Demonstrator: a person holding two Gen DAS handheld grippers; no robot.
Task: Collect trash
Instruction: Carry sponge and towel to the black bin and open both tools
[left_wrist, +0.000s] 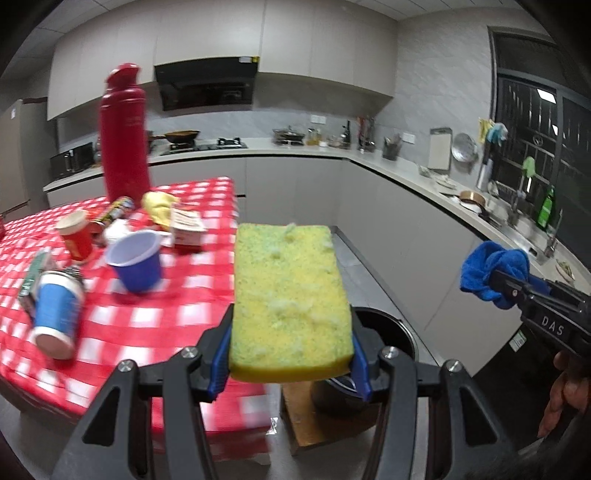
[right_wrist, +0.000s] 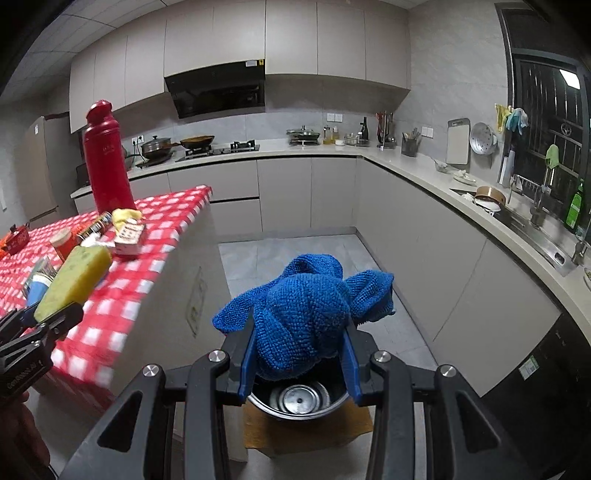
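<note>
My left gripper is shut on a yellow-green sponge and holds it in the air beside the table's edge. My right gripper is shut on a bunched blue cloth, right above a round metal bin on the floor. The bin also shows behind the sponge. The right gripper with the cloth shows at the right of the left wrist view. The sponge shows at the left of the right wrist view. Trash lies on the red checked table: a blue cup, a tipped blue-and-white cup, a red cup, a can.
A tall red thermos stands at the back of the table beside a small carton and yellow wrapper. The bin stands on a brown mat. Kitchen counters with sink and dishes run along the right and back walls.
</note>
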